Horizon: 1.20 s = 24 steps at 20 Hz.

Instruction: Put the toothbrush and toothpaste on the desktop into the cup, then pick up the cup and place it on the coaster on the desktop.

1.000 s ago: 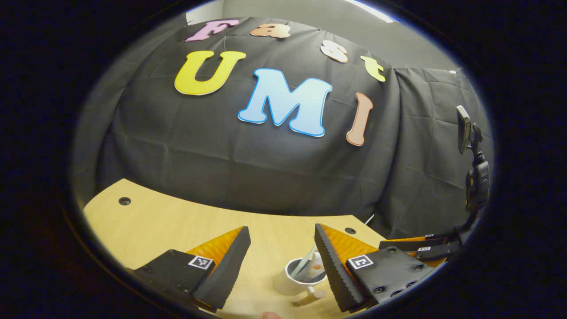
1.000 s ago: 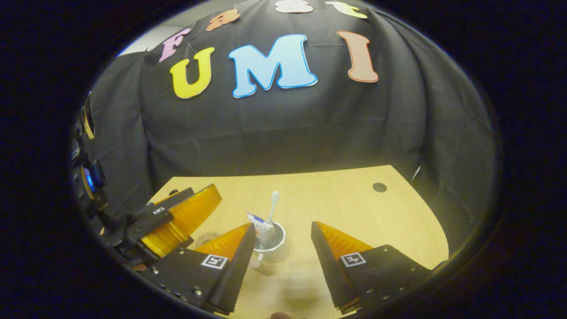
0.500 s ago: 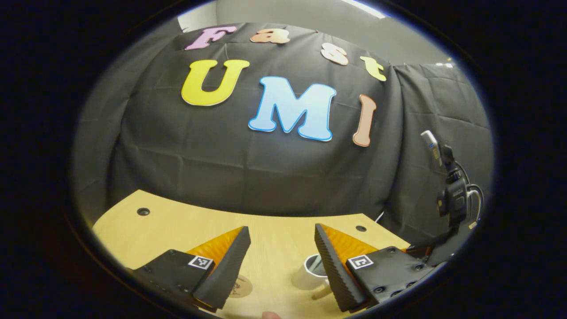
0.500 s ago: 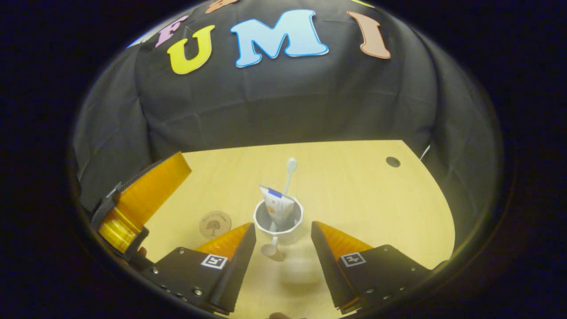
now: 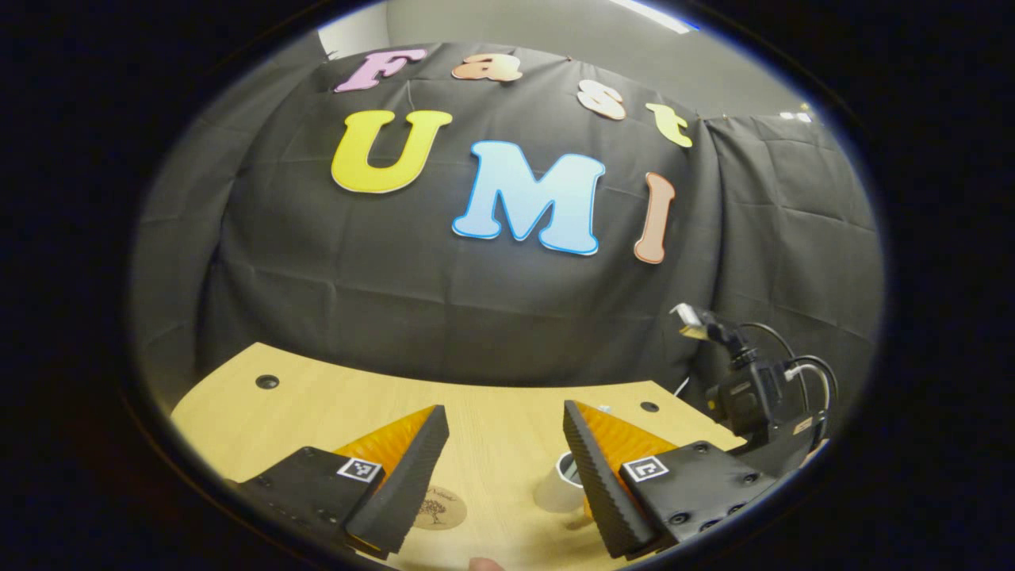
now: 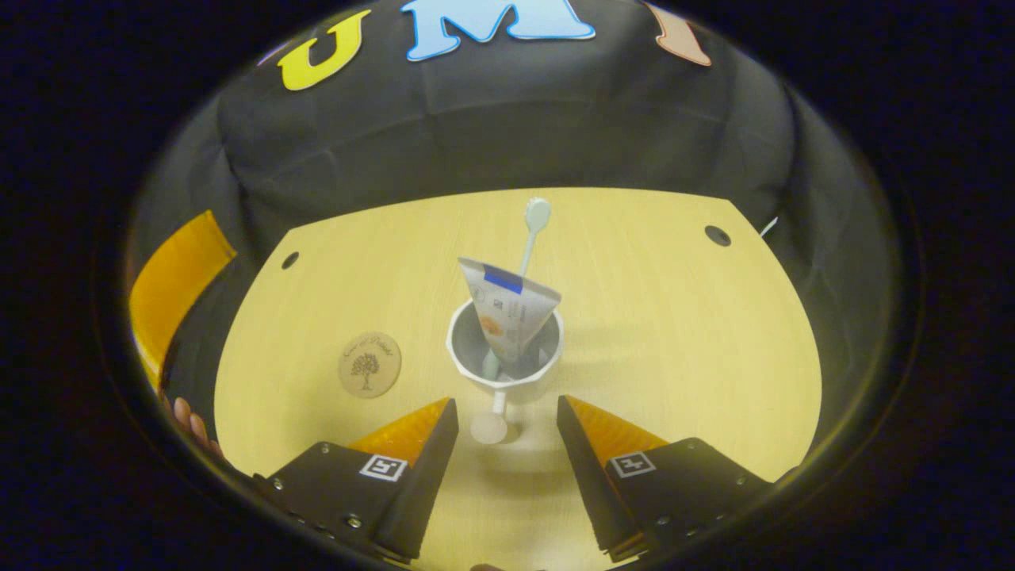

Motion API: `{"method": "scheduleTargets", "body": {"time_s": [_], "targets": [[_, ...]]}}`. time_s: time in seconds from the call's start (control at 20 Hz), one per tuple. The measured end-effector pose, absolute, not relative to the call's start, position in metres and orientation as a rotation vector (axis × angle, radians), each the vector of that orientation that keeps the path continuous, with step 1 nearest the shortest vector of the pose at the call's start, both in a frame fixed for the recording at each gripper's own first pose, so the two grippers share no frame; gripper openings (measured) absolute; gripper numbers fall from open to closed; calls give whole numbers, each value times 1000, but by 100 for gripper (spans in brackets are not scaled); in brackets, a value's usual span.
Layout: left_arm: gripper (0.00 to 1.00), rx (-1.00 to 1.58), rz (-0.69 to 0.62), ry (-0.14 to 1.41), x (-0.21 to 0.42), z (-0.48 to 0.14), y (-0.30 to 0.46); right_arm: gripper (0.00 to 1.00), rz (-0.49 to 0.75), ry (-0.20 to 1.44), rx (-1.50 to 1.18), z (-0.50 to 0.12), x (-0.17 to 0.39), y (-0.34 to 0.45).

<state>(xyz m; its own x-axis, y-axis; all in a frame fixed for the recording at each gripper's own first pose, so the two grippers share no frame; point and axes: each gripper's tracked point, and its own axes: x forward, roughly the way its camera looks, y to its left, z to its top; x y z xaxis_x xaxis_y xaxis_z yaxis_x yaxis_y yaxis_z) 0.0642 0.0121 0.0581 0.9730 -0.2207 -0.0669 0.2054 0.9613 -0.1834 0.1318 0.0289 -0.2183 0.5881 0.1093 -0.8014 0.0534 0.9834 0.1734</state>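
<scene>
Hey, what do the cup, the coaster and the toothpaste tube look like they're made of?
The cup: likely glazed ceramic, going by its smooth white walls, thick rim and stubby knobbed handle; hard plastic is possible. The coaster: a thin matte tan disc with a dark tree drawing, probably wood or cork. The toothpaste tube: soft printed plastic or laminate, with a flat crimped end and slight sheen.

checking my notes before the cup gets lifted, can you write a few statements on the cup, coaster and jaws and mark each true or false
1. The toothpaste tube stands inside the white handled cup. True.
2. The cup sits on the round wooden coaster. False: the coaster lies bare on the light wooden desktop, apart from the cup.
3. The pale green toothbrush lies flat on the desktop. False: it stands in the cup, head up.
4. The right gripper has its jaws open, the cup's handle between them. True.
5. The left gripper is shut on the coaster. False: its jaws are open, holding nothing.
</scene>
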Motion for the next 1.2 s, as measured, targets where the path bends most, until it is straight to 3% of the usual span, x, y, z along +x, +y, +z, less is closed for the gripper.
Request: {"method": "scheduleTargets", "body": {"time_s": [0.4, 0.45, 0.5, 0.6, 0.8, 0.95, 1.05, 1.1, 1.15, 1.2], "targets": [[89, -194, -214, 107, 54, 47, 28, 78, 11, 1097, 159, -256, 133, 37], [94, -201, -212, 114, 53, 44, 31, 78, 8, 1103, 153, -258, 135, 37], [89, -210, -211, 125, 53, 39, 32, 78, 2, 1109, 152, -261, 137, 37], [94, -216, -204, 138, 51, 33, 37, 78, -1, 1117, 154, -261, 141, 37], [94, -204, -194, 143, 51, 30, 45, 65, -5, 1151, 136, -264, 144, 35], [94, -202, -190, 140, 51, 31, 49, 65, 10, 1181, 122, -267, 145, 37], [94, -206, -191, 143, 51, 29, 49, 51, 6, 1195, 144, -269, 148, 37], [90, -207, -189, 145, 52, 29, 48, 50, 8, 1199, 145, -270, 149, 38], [94, -207, -189, 147, 52, 28, 49, 48, 8, 1206, 150, -271, 147, 38], [94, -205, -187, 148, 51, 28, 50, 37, -6, 1213, 161, -269, 146, 38]]}}
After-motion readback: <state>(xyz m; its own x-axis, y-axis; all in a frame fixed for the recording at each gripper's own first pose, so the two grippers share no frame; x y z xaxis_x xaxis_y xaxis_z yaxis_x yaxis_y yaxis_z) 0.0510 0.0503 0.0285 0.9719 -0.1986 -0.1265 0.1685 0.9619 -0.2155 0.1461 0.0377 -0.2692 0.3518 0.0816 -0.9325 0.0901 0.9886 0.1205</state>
